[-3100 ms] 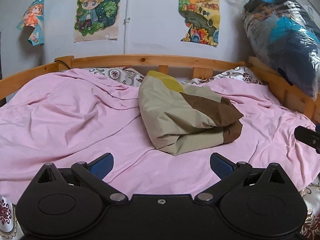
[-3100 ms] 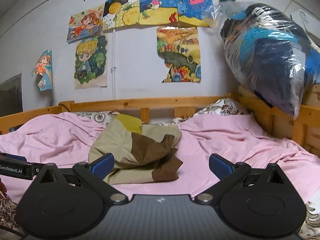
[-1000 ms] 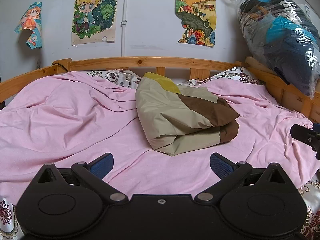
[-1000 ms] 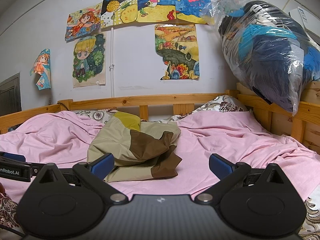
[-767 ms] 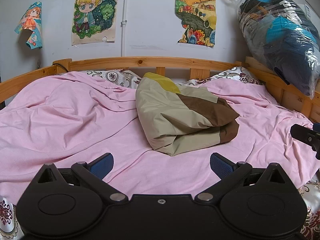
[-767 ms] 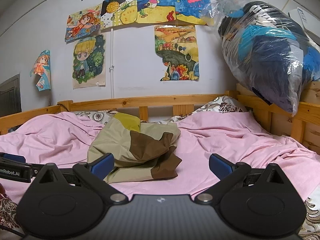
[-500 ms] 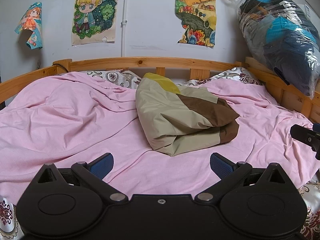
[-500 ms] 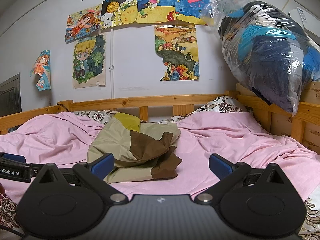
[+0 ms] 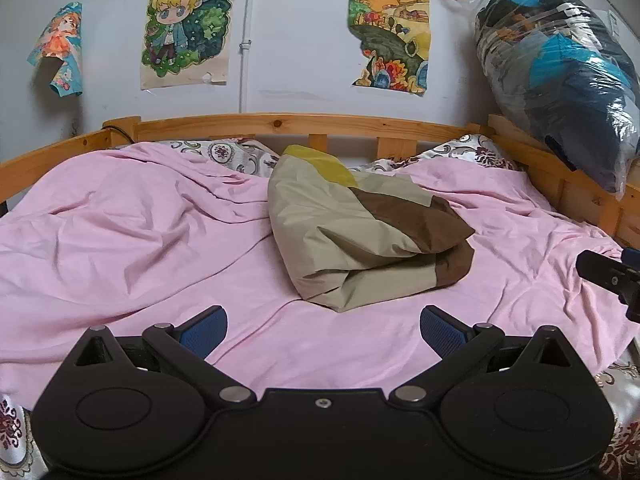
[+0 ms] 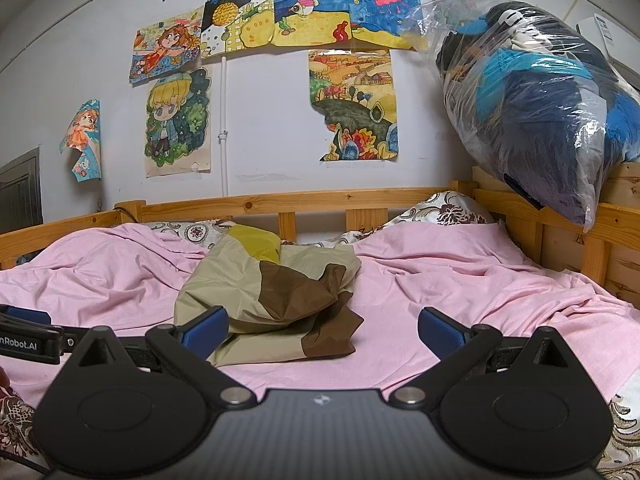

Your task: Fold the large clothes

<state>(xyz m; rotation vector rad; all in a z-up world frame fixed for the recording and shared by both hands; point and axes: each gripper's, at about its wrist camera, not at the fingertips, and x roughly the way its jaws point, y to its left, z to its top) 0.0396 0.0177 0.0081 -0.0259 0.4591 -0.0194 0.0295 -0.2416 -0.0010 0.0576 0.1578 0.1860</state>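
A bunched garment [image 9: 360,232] in beige, brown and yellow lies in a heap on the pink sheet [image 9: 132,240] in the middle of the bed. In the right wrist view the same garment [image 10: 276,292] sits left of centre. My left gripper [image 9: 323,330] hovers open just short of the heap, nothing between its blue pads. My right gripper [image 10: 322,331] is open too, near the garment's front edge. The right gripper's tip [image 9: 608,276] shows at the left wrist view's right edge, and the left gripper's finger [image 10: 28,340] at the right wrist view's left edge.
A wooden bed rail [image 9: 304,122] runs along the far side and down the right [image 10: 560,220]. A clear plastic bag of dark and blue clothes [image 10: 540,108] rests on the right rail. Patterned bedding [image 9: 224,156] lies at the head. Drawings hang on the wall [image 10: 296,80].
Both grippers have stayed almost still over the last second. The garment lies as before.
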